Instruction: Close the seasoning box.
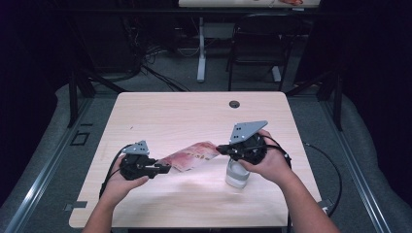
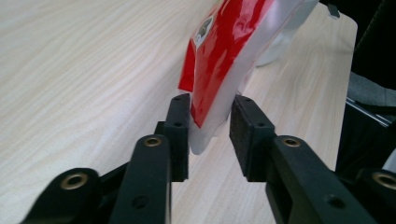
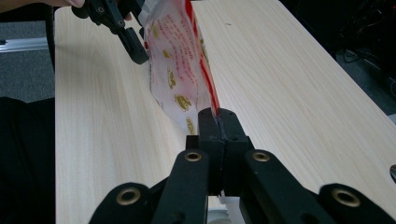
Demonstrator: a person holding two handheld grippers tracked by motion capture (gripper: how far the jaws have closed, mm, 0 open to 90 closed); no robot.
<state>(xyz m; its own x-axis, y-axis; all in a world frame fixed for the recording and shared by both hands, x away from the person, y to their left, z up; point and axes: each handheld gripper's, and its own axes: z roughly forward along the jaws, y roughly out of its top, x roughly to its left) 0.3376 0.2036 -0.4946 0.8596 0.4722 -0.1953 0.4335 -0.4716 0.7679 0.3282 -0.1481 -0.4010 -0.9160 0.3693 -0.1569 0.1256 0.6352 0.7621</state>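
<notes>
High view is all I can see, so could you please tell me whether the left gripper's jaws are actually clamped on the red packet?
Observer: No. In the left gripper view, the left gripper has its jaws apart. The end of the red and white packet sits between them, with a clear gap at one pad.
Operator: Thank you. Is the right gripper holding it, then?
Observer: Yes. In the right gripper view, the right gripper has its jaws shut on the packet's other end.
Operator: Can you make out any printing on it?
Observer: Its whitish face carries gold emblems and red lettering, too small to read.
</notes>
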